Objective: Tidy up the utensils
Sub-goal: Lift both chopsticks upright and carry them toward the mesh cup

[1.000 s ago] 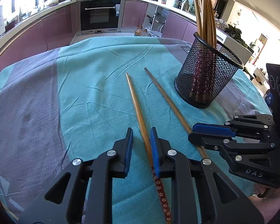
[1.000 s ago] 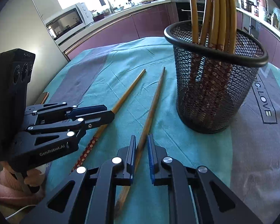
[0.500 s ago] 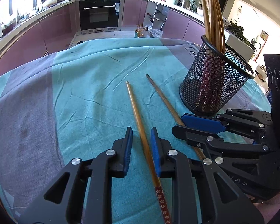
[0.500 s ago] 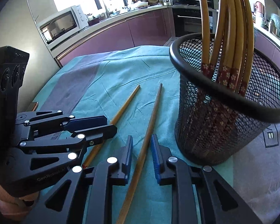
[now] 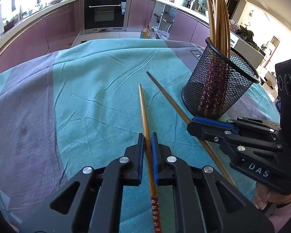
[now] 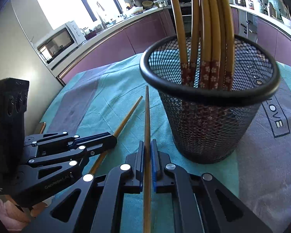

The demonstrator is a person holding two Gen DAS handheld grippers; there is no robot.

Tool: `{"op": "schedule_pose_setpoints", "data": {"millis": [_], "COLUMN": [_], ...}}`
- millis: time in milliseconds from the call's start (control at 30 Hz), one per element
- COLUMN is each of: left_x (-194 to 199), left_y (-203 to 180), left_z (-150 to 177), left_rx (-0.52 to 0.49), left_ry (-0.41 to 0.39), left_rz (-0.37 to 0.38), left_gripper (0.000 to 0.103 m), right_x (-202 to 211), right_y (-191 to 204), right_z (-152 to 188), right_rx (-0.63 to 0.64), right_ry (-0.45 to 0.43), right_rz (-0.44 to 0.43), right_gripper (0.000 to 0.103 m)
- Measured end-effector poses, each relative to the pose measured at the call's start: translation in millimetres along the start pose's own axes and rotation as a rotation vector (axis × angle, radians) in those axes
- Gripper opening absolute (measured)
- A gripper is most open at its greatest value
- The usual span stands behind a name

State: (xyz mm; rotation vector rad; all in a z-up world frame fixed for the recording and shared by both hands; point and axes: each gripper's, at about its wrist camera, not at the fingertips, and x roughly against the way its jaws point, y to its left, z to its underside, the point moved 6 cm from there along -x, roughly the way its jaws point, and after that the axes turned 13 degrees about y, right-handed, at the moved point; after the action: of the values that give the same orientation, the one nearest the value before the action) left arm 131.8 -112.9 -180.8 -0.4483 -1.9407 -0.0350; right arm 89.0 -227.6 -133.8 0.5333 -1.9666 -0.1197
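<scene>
Left wrist: chopstick [image 5: 143, 108] points away, lengthwise.

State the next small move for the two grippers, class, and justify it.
Probably lift: the left gripper and right gripper have just closed, each on a chopstick lying on the cloth; the mesh holder stands close by.

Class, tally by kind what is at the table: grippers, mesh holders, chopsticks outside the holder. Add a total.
Grippers: 2, left gripper and right gripper, jaws just closed, each on one chopstick
Mesh holder: 1
Chopsticks outside the holder: 2, left chopstick, right chopstick
Total: 5
</scene>
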Motion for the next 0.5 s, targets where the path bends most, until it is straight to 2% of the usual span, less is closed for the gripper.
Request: {"op": "schedule_pose_setpoints", "data": {"millis": [200, 433, 500], "left_x": [5.7, -2.0, -3.1], "left_y": [-7.8, -15.6, -18.4], "left_z": [7.9, 10.5, 9.0], "left_rx": [-0.027, -0.049, -0.055], "left_ry": [-0.010, 0.020, 0.021], "left_rz": [-0.006, -0.020, -0.023], "left_gripper": [0.008, 0.008, 0.011], "right_x": [3.3, -10.2, -11.6], "right_y": [8.9, 9.6, 9.3], "right_z": [5.7, 7.6, 8.1], "right_rx": [0.057, 0.073, 0.080], "right_ry": [0.022, 0.062, 0.061], "right_rz": [-0.024, 0.028, 0.041], "right_gripper": [0.006, 0.008, 0.007]}}
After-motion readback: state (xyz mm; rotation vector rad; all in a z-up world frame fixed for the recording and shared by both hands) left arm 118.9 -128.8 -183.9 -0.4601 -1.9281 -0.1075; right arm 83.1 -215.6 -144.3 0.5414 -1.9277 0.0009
